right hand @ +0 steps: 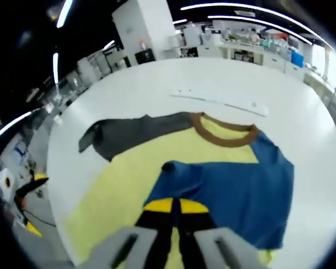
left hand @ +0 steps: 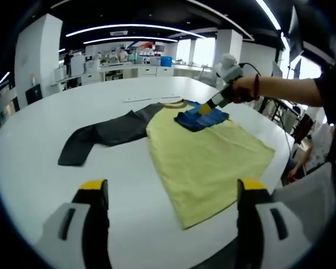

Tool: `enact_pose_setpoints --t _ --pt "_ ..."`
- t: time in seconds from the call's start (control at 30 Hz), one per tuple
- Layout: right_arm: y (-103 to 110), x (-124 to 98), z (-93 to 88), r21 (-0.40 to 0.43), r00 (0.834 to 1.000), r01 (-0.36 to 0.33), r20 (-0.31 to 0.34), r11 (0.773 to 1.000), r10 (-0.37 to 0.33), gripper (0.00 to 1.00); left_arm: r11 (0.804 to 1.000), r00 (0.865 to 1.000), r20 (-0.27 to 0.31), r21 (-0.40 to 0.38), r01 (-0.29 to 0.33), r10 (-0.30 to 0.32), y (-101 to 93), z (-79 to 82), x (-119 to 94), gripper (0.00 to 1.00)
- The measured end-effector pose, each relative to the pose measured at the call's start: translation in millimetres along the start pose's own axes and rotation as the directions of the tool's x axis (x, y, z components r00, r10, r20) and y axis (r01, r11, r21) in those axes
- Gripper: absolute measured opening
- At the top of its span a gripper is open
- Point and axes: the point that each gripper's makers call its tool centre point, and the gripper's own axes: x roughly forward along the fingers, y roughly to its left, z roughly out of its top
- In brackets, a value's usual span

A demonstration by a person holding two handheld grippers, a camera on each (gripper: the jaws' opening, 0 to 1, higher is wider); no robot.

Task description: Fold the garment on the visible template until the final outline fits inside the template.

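Open-plan lab, strip lights overhead, white counters with equipment along the far wall. A large white desk (left hand: 39,123) with a rounded edge carries the work.

Garment (left hand: 207,157): a long-sleeved shirt, yellow body, lying flat on the desk near its right-hand edge in the left gripper view. Brown collar (right hand: 224,134) points toward the far side of the desk. Grey sleeve (left hand: 101,137) is stretched out flat to the left, away from the body. Blue sleeve (right hand: 235,188) is folded inward and lies on top of the yellow body near the collar.

A pale flat strip (right hand: 221,100) lies on the desk just beyond the collar; I cannot tell what it is.

Left gripper (left hand: 173,193): jaws spread wide apart, holding nothing, above bare desk and the shirt's near hem.

Right gripper (right hand: 175,206): yellow-tipped jaws pressed together on the near edge of the blue sleeve. In the left gripper view a person's hand (left hand: 246,89) holds this gripper, its tip down on the folded blue cloth.
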Motion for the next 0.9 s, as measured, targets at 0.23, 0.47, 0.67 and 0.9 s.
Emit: enact_pose_setpoints --t 0.23,0.47,0.67,0.9 --pt "32 4 13.8 -0.055 0.998 -0.060 0.025 0.997 0.061 0.00 1.000 1.000 0.000 -0.002 -0.002 0.002 0.9 -0.8 -1 0.93" --pt "59 11 14.3 -0.090 0.991 -0.125 0.031 0.988 0.128 0.00 1.000 1.000 -0.004 -0.006 -0.007 0.007 3.7 -3.7 -3 0.93" --pt "78 21 13.0 -0.101 0.984 -0.173 0.036 0.980 0.177 0.00 1.000 1.000 -0.003 -0.014 -0.011 0.011 4.9 -5.7 -3 0.93" --pt "94 27 -1.0 -0.044 0.972 -0.236 0.003 0.971 0.236 0.00 1.000 1.000 -0.004 -0.016 -0.013 0.013 5.0 -5.7 -3 0.93"
